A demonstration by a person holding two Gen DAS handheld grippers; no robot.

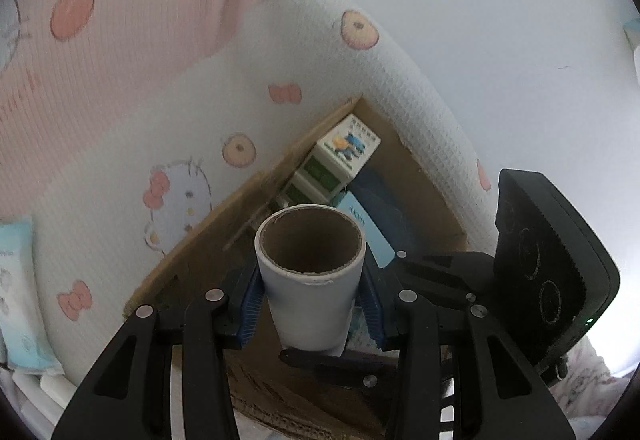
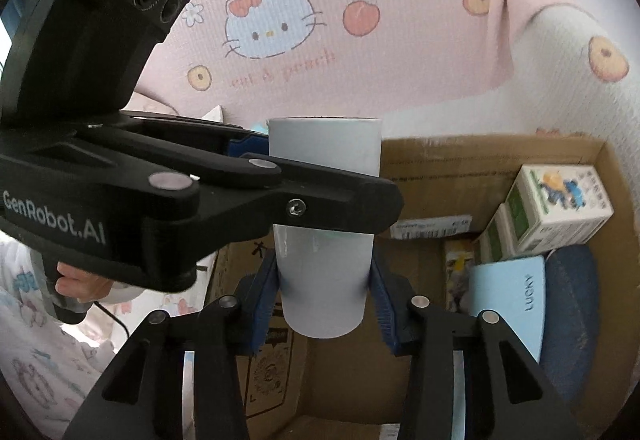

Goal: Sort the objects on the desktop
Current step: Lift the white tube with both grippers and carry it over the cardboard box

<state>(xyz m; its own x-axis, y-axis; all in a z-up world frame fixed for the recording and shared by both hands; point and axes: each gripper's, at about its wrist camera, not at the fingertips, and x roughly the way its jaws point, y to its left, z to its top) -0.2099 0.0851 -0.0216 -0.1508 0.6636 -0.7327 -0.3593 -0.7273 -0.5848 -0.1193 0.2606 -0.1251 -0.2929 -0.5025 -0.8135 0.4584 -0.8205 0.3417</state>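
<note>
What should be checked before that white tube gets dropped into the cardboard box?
1. Left tongs pressing on the tube: ok.
2. Right tongs touching the tube lower down: ok.
3. Tube over the cardboard box: ok.
4. Bare floor under the tube: ok.
5. Clear of the green-and-white cartons and blue case: ok, they sit to one side.
6. Which tongs carry the weight: cannot tell.
</note>
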